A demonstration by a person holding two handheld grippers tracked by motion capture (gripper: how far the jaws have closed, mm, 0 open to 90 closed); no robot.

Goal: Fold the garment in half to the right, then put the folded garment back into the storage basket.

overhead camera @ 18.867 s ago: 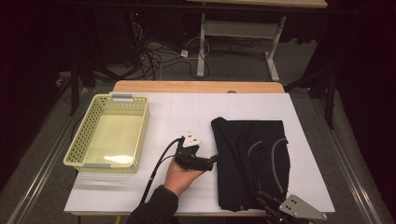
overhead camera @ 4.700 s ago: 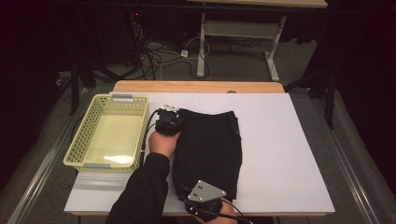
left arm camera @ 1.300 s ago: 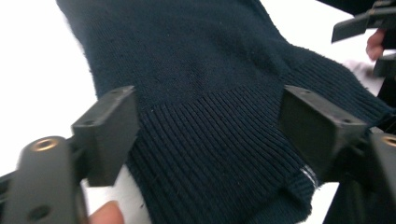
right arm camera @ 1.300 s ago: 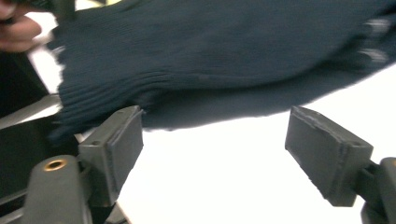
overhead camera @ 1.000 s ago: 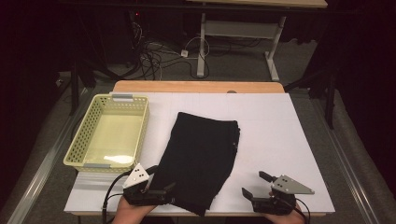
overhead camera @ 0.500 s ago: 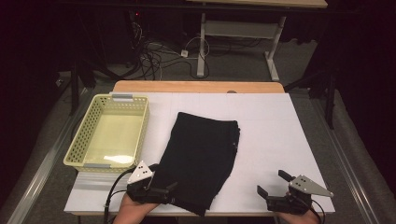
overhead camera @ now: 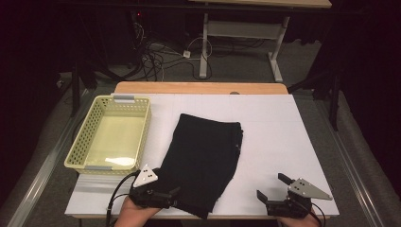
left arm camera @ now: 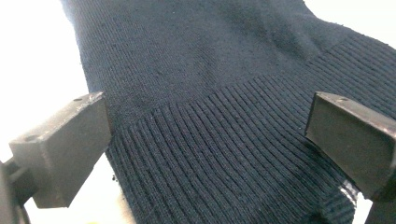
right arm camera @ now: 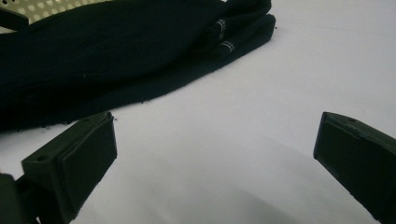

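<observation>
A folded black knit garment [overhead camera: 203, 156] lies slanted on the middle of the white table [overhead camera: 283, 137]. My left gripper [overhead camera: 172, 196] rests at its near left corner. Its jaws have just been opening and stand wide over the ribbed hem [left arm camera: 224, 154], pads off the cloth, as the left gripper view [left arm camera: 208, 140] shows. My right gripper [overhead camera: 272, 188] sits by the table's near right edge, apart from the garment [right arm camera: 116, 56]. Its jaws [right arm camera: 219, 158] have just been opening too, with only bare table between them.
A pale yellow mesh basket [overhead camera: 80, 146] stands on the left of the table, nothing in it; its rim [right arm camera: 46, 5] peeks behind the garment in the right gripper view. Cables and desk legs lie on the floor beyond the far edge.
The right gripper has shifted a little to the right, away from the garment. The left gripper and the garment have stayed put.
</observation>
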